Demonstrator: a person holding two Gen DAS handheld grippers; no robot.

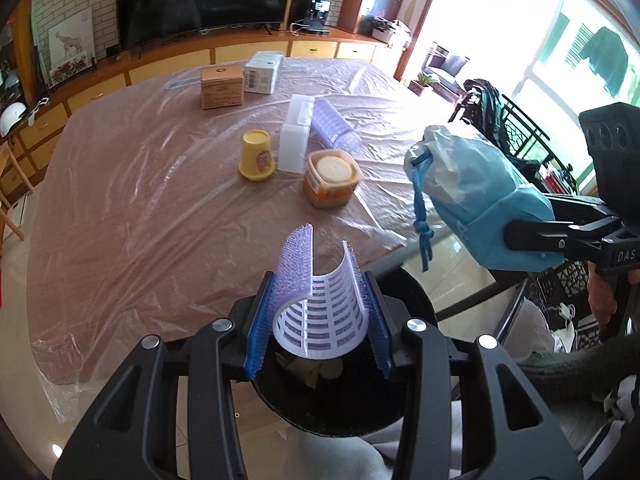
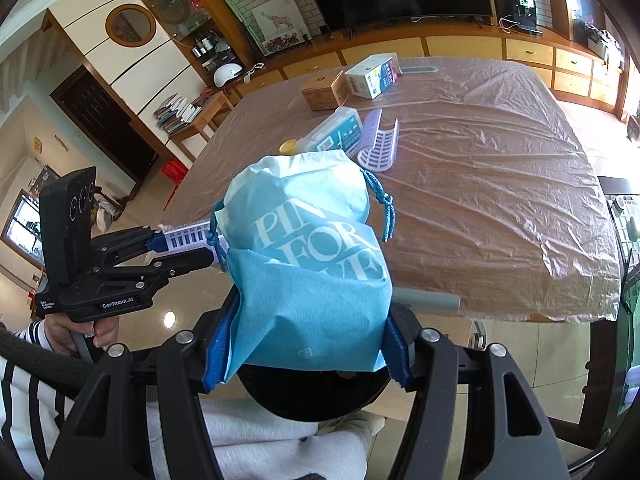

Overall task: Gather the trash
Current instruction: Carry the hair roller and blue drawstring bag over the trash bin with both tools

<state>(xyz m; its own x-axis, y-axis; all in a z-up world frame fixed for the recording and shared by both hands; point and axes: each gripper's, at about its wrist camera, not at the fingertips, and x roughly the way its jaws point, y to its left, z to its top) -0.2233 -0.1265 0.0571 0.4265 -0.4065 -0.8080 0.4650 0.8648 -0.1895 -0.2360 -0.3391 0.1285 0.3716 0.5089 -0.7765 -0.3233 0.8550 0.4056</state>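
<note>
My left gripper (image 1: 318, 322) is shut on a purple-and-white half hair roller (image 1: 320, 304), held over the mouth of a black bin (image 1: 340, 412) off the table's near edge. My right gripper (image 2: 308, 344) is shut on a blue drawstring bag (image 2: 308, 256) with white lettering, also above the black bin (image 2: 316, 396). In the left wrist view the blue bag (image 1: 476, 200) hangs to the right, clamped by the right gripper's fingers (image 1: 532, 236). In the right wrist view the left gripper's fingers (image 2: 180, 256) show at the left with the roller (image 2: 188, 238).
On the plastic-covered table (image 1: 140, 208) stand a yellow cup (image 1: 257, 155), an orange tub (image 1: 332, 178), a white case (image 1: 296, 138), another purple roller (image 1: 334, 124), a brown box (image 1: 222, 87) and a white carton (image 1: 262, 71). A metal chair (image 1: 520, 136) is at right.
</note>
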